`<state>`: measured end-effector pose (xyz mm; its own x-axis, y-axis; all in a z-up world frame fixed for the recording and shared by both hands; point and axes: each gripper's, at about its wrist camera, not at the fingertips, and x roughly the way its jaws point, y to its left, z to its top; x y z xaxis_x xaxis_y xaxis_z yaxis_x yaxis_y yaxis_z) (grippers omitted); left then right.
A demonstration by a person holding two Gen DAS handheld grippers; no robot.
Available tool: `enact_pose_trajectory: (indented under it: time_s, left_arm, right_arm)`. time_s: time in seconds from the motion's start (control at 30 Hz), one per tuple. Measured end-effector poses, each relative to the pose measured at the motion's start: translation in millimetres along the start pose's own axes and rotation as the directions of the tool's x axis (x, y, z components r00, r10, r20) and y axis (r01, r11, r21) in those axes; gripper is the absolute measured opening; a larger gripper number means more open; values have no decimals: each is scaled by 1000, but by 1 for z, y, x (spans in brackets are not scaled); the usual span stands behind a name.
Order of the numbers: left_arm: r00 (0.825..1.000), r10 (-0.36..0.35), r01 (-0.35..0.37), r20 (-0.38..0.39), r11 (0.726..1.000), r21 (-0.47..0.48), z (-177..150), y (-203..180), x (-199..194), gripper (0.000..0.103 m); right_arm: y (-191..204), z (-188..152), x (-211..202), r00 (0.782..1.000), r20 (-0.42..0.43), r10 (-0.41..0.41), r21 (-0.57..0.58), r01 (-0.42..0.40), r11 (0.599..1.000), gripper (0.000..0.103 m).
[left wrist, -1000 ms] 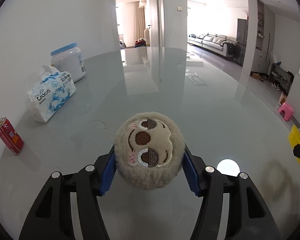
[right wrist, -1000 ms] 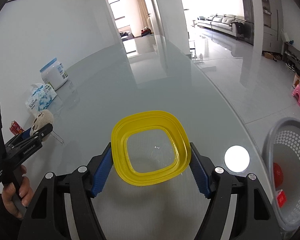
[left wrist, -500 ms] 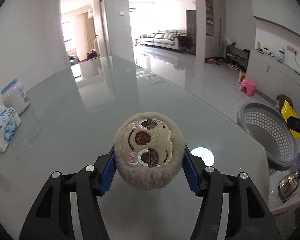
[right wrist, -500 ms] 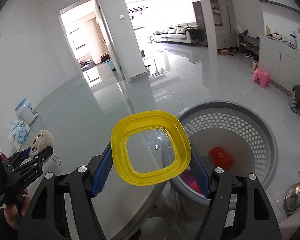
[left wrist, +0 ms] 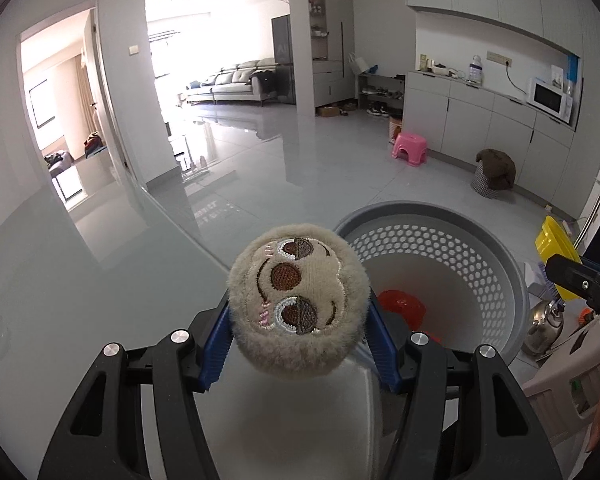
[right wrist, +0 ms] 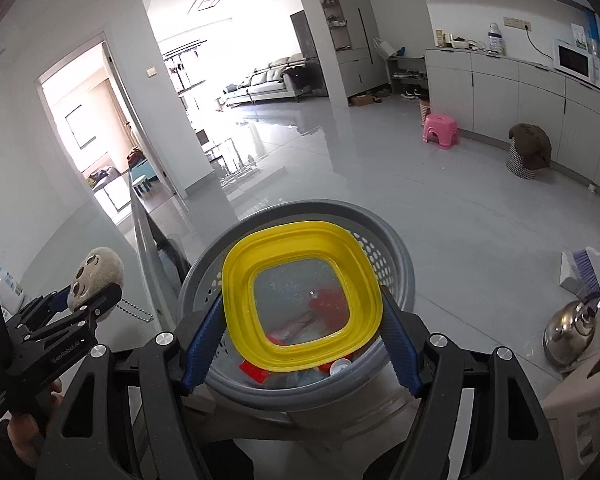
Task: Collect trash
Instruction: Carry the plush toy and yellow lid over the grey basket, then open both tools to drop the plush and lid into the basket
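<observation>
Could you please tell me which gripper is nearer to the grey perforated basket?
Right. The right gripper, holding the yellow lid, hangs over the grey basket; the left gripper, holding the plush toy, is beside its rim.

Glossy grey floor (left wrist: 300,168), pink stool (left wrist: 410,148), grey sofa (left wrist: 236,84), white microwave (left wrist: 548,100).

Round plush toy (left wrist: 298,304), beige and fuzzy, with a stitched sloth face tipped sideways, is pinched at its two sides and held above the table edge, just beside the basket (left wrist: 512,276). A bead chain dangles from it. Yellow lid (right wrist: 302,294), squarish with rounded corners and a clear middle, is held tilted right over the basket's mouth. The basket is grey, round, perforated, and holds red scraps and a white cap at the bottom.
</observation>
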<state>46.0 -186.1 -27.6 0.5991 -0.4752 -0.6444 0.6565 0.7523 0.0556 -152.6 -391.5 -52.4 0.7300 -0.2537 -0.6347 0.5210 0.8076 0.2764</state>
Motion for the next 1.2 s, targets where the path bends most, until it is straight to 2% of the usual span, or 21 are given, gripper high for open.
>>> enact_pose_trajectory:
  time_s: [0.27,0.33,0.83,0.93,0.97,1.1,1.2]
  left_arm:
    - [998,-49,49,-36,999,-4,20,-24,35,59]
    - [998,-54,53,-44,999,-7,23,-27,41,59]
    - [996,-51,48,-73,998,-36,22,-26,48,62]
    - [996,-54,51,-74,998,-41,23,-24,48,67]
    - [996,-56,53,-74,998,-44,23,-23,48,68]
    - [997,-53,50,-62,997,-51,26,-19,46,78]
    - [997,-53,50,-57,997,-56,27,-16,44,79]
  right_arm:
    - [-10,9,20,999,-35,-20,-2,20,1000,70]
    - [0,10,27,999,-43,-19,-8,19,1000,70]
    - [6,10,61,996,-91,18,-18,-19,1000,70]
    - [7,11,61,996,-91,19,-24,-22,999,72]
    - [6,11,61,996,-91,22,-22,-24,999,75]
    - [4,15,57,997,-72,25,-10,-26,1000,80]
    - [4,15,55,998,-67,21,-7,-22,1000,80]
